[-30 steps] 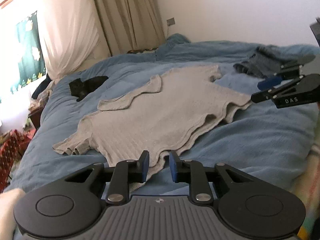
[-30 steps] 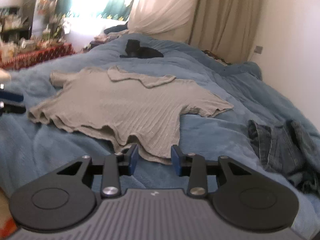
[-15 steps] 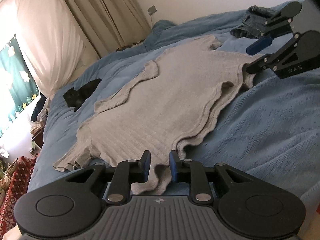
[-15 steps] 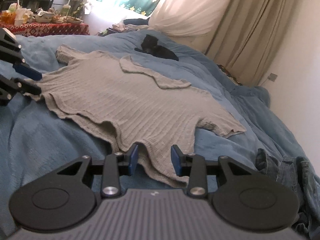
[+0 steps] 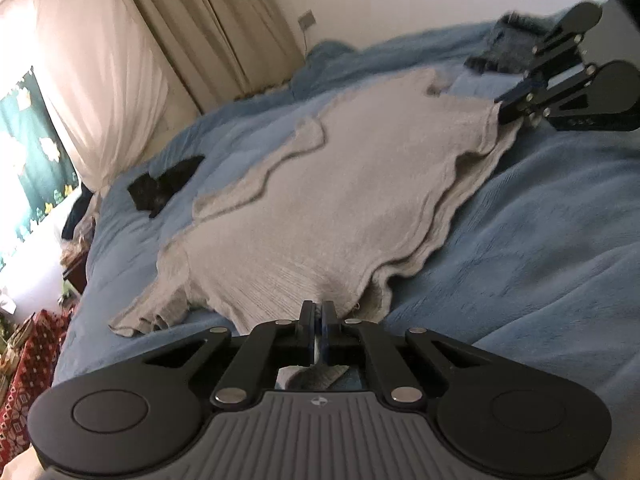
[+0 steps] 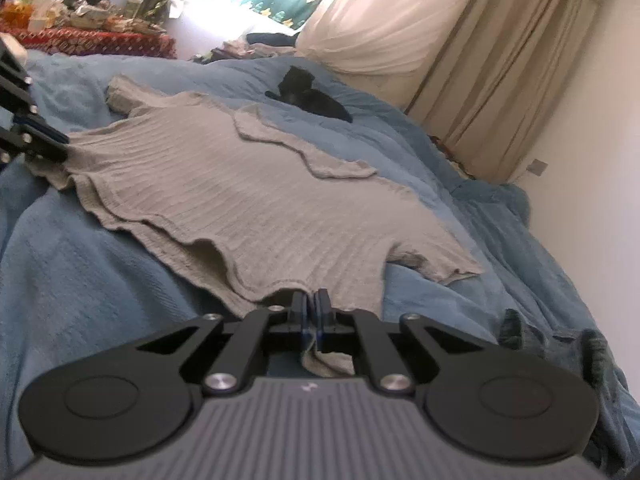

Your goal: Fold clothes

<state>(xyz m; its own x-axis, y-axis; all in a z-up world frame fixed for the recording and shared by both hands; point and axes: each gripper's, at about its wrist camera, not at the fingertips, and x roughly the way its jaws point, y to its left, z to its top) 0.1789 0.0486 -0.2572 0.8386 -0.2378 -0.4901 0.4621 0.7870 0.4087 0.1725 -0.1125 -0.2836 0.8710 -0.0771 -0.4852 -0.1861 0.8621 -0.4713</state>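
blurred jeans [image 5: 516,46] behind right tongs [image 5: 505,114]

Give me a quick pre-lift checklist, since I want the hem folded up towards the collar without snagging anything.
1. Left gripper shut on the grey knit top hem: ok.
2. Right gripper shut on the hem: ok.
3. Both hem layers pinched: cannot tell.
4. Top lies flat on the blue blanket: ok.
5. Black cat clear of the top: ok.
6. Jeans apart from the top: ok.
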